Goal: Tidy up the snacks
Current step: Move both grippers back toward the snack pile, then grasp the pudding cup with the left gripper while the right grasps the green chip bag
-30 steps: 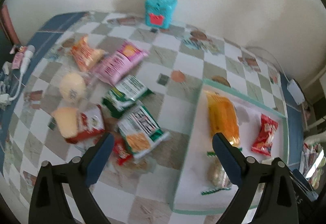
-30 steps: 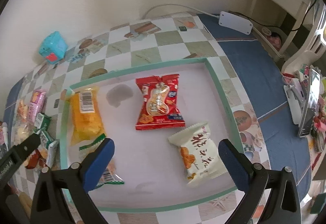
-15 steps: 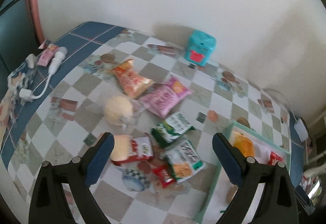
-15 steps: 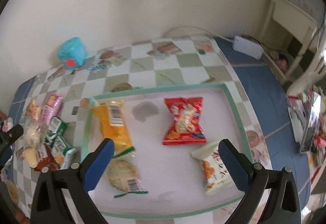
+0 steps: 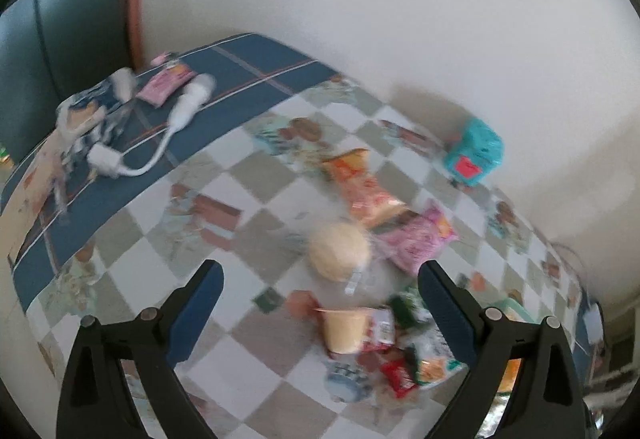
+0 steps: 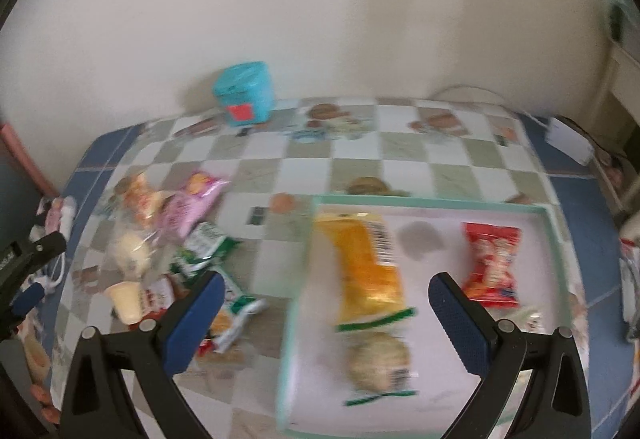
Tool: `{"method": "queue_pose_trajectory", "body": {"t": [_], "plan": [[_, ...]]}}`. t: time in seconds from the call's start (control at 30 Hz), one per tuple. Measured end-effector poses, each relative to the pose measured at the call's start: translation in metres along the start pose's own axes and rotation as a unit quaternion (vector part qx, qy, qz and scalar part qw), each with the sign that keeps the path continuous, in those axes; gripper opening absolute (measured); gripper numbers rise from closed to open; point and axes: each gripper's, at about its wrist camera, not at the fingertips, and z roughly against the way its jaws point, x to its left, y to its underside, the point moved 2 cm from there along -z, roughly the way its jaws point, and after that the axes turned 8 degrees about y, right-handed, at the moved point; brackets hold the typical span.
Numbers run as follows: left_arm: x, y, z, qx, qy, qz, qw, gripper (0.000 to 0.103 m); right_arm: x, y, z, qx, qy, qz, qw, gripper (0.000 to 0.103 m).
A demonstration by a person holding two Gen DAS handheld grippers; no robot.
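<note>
My left gripper (image 5: 320, 297) has swung further left and up since half a second ago: the blue end of the cloth (image 5: 256, 79) with the white cable (image 5: 160, 143) now fills the left of its view, and the tray has slipped almost out at the right edge. Its jaws stand wide open with nothing between them. The loose snacks sit ahead of it and to the right in a blurred pile on the checked part: an orange bag (image 5: 362, 185) farthest back, a pink bag (image 5: 416, 241) touching it, a round bun (image 5: 339, 251) just in front, then a pale cup (image 5: 346, 331) and some green and red packets I cannot tell apart. The teal box (image 5: 474, 153) stands by the wall. My right gripper (image 6: 323, 309) has also shifted left; the tray (image 6: 432, 202) that sat centred before now lies to the right, and the snack pile has come into view on the left. Its jaws are likewise spread wide and empty. In the tray lie a yellow pack (image 6: 366, 267) along the left wall, a round cookie (image 6: 380, 361) just below it, and a red packet (image 6: 491, 263) well apart to the right. The white packet seen earlier is now mostly hidden behind the right finger. Both views are motion-blurred.
</note>
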Motion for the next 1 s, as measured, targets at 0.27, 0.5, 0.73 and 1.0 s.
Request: {"method": "queue_pose_trajectory", "body": {"t": [0.27, 0.5, 0.73, 1.0], "plan": [[0.039, -0.001, -0.012, 0.009, -0.023, 0.052, 0.9983, 0.102, 0.049, 0.004, -0.017, 0.016, -0.024, 0.044, 0.999, 0.103], [0.029, 0.006, -0.041, 0.056, 0.021, 0.055, 0.9967, 0.102, 0.074, 0.015, -0.048, 0.052, -0.025, 0.088, 0.994, 0.103], [0.002, 0.019, -0.067, 0.107, 0.030, 0.015, 0.9936, 0.102, 0.092, 0.028, -0.070, 0.067, -0.017, 0.131, 0.989, 0.103], [-0.008, 0.032, -0.083, 0.144, 0.005, -0.010, 0.9896, 0.102, 0.103, 0.037, -0.082, 0.069, -0.008, 0.165, 0.984, 0.099]]}}
